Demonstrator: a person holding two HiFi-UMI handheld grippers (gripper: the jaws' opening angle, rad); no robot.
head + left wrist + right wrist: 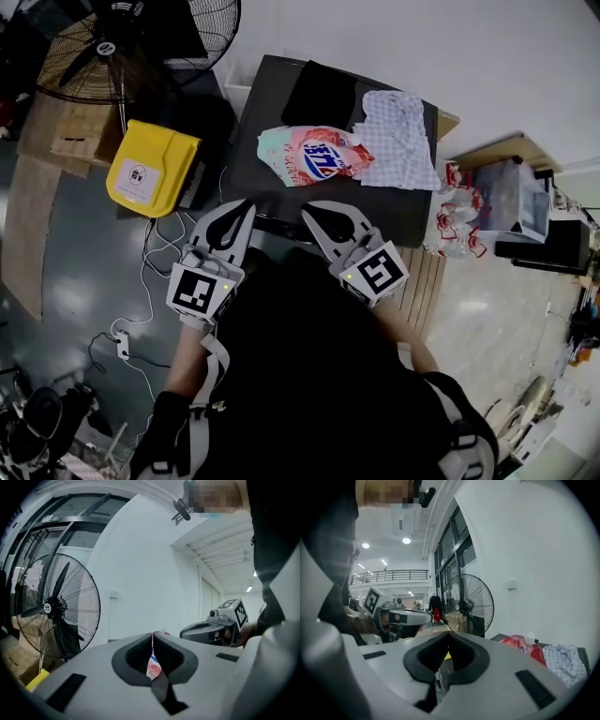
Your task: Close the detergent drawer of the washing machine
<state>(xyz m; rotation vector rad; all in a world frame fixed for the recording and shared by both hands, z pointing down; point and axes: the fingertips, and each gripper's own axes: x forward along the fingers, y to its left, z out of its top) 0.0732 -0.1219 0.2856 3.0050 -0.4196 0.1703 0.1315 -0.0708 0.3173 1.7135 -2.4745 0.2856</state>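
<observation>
In the head view the dark grey washing machine (258,169) stands just ahead of me. On its lid lie a pink and blue detergent pouch (314,155), a checked cloth (398,136) and a flat black item (314,94). Both grippers hover over the machine's near edge, pointing away from me. My left gripper (246,206) (153,633) is shut and holds nothing. The right gripper (308,210) (449,632) is also shut and empty. A dark strip (279,225) lies between their tips at the front edge; I cannot make out the drawer itself.
A large floor fan (141,37) (51,606) (468,604) stands left of the machine. A yellow case (150,169) leans beside it, with white cables (141,281) on the floor. Right of the machine lie wrapped bottles (459,220) and a clear box (511,197).
</observation>
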